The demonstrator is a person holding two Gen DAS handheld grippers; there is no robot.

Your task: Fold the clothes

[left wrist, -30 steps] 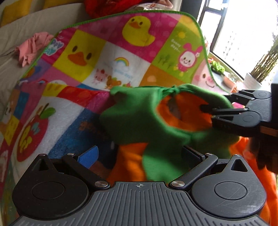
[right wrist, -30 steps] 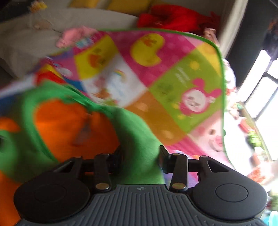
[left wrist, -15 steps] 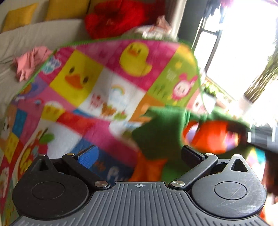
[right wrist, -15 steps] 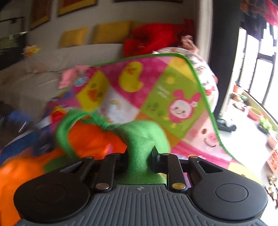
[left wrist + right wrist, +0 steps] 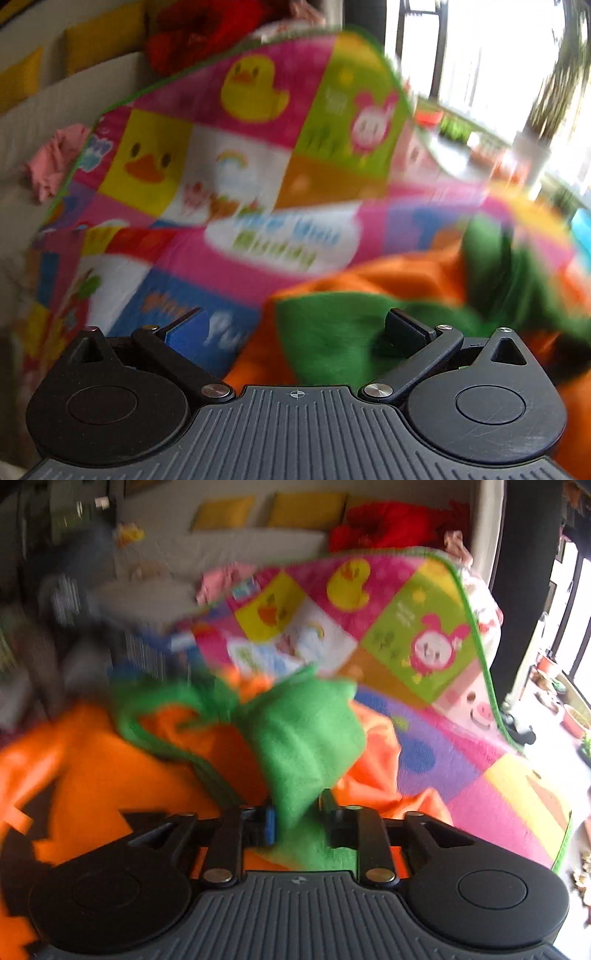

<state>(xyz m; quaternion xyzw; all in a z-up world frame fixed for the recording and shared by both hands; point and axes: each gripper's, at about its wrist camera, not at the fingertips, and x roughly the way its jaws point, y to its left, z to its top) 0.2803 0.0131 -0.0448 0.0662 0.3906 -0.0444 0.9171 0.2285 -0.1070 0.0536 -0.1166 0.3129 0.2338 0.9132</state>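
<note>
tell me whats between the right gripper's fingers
A fold of the green cloth sits in the right gripper, whose jaws are opening; the right wrist view shows it.

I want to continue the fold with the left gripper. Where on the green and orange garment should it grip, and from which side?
Probably the green flap lying just ahead of the open left gripper. Come straight forward and down from the near side: its orange-bordered edge runs between the fingers. The right gripper, jaws opening, has the green part between them.

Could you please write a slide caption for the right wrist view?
Right gripper, jaws opening, with green fabric of the orange-and-green garment between them above the cartoon play mat.
</note>
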